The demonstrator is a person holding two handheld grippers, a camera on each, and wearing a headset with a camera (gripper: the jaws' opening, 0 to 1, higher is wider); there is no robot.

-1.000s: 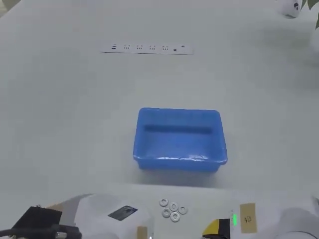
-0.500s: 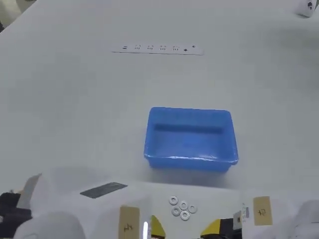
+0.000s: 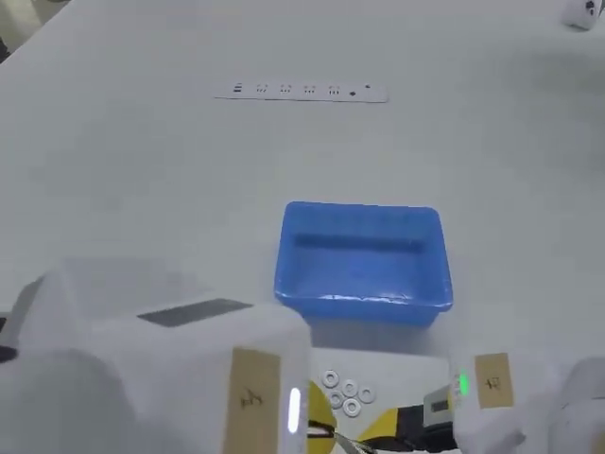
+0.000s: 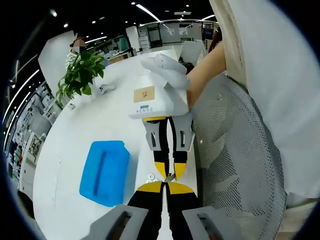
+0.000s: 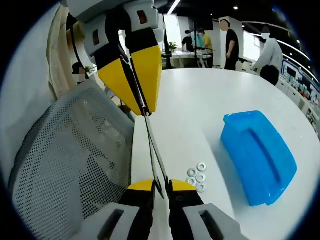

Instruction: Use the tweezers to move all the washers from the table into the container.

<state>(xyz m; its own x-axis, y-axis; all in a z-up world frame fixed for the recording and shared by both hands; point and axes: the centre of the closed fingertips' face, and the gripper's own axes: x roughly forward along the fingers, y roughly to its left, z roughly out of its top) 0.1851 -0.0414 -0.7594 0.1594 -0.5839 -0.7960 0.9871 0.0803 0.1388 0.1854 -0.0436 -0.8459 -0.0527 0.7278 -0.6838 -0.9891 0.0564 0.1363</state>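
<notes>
Jaws of left gripper (image 5: pixel 144 111) and right gripper (image 5: pixel 162 186) both clamped on tweezers (image 5: pixel 152 150). Five washers (image 3: pixel 350 388) clustered on counter (image 3: pixel 142 189), 6 o'clock of blue container (image 3: pixel 364 310).

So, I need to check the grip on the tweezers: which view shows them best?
The right gripper view: the tweezers run full length from the right gripper to the left gripper. The left gripper view shows just a sliver between meeting jaw tips; the head view, a short piece near the bottom edge.
</notes>
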